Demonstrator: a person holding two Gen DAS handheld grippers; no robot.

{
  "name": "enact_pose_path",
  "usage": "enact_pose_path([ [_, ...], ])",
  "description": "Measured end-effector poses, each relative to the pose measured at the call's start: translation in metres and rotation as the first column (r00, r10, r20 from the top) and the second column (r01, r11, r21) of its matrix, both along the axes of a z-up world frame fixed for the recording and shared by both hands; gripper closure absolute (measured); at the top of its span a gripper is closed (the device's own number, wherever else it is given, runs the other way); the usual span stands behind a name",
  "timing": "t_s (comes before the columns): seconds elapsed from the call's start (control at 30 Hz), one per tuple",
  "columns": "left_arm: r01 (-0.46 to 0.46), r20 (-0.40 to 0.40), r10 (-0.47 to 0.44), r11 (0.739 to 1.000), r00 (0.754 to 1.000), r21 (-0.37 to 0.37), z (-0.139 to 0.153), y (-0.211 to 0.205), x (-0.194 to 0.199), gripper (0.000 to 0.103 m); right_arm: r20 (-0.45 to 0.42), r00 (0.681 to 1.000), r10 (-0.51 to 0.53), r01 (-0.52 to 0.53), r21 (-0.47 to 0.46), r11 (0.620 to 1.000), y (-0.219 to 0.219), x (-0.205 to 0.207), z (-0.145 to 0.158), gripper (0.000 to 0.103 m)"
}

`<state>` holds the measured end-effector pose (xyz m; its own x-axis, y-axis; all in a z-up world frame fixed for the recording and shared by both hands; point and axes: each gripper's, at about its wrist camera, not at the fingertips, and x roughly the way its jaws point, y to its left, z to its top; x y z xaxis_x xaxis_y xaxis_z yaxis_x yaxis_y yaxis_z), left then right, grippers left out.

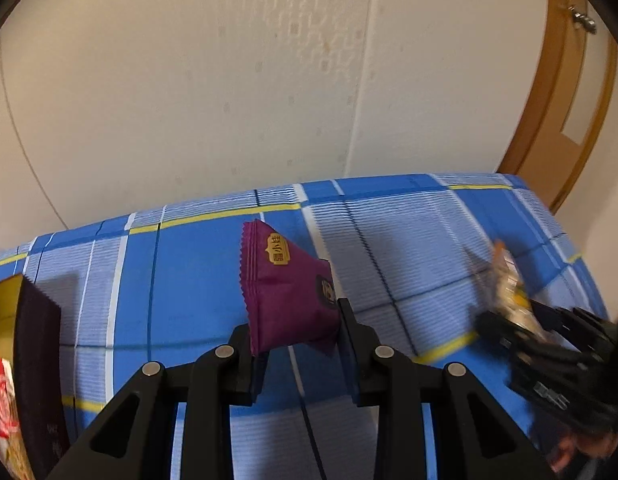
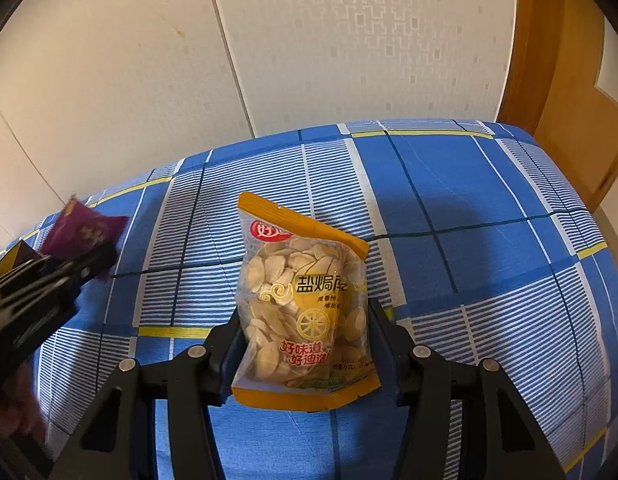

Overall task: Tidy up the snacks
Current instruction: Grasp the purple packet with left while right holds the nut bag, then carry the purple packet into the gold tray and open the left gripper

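L claw (image 1: 295,330): crinkly purple sachet (image 1: 287,294) | R claw (image 2: 305,338): glossy seed pouch (image 2: 305,312)

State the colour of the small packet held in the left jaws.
Purple packet, with a gold label; clearest in the left wrist view.

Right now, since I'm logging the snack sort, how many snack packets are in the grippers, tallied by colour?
Purple packet, in the left gripper: 1
Yellow-orange packet of pale chips, in the right gripper: 1
Total held: 2
A box at the left edge of the left wrist view holds more packs; too little of them shows to count.
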<state>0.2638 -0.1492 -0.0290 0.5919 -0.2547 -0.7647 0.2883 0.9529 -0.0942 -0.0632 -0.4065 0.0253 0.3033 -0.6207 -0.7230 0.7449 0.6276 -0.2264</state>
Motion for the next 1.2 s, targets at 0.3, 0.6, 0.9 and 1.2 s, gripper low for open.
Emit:
enact_pose_path([
  [0.3, 0.033, 0.029, -0.031, 0.996, 0.999, -0.080, 0.028, 0.034, -0.060, 0.072, 0.001, 1.000, -0.009, 0.009, -0.016, 1.000, 0.004, -0.002, -0.001, 0.049],
  [0.6, 0.023, 0.055, -0.016, 0.991, 0.998, -0.131, 0.055, 0.081, -0.100, 0.072, -0.015, 1.000, -0.019, 0.018, -0.034, 0.999, 0.008, 0.001, -0.003, 0.050],
  [0.9, -0.030, 0.042, 0.037, 0.988, 0.998, -0.154, 0.061, 0.132, -0.119, 0.072, -0.040, 0.999, -0.024, 0.021, -0.069, 0.997, 0.012, 0.003, -0.005, 0.050],
  [1.2, -0.125, 0.033, 0.131, 0.982, 0.991, -0.139, 0.061, 0.196, -0.138, 0.072, -0.043, 0.999, -0.030, 0.026, -0.077, 0.997, 0.014, 0.002, -0.006, 0.050],
])
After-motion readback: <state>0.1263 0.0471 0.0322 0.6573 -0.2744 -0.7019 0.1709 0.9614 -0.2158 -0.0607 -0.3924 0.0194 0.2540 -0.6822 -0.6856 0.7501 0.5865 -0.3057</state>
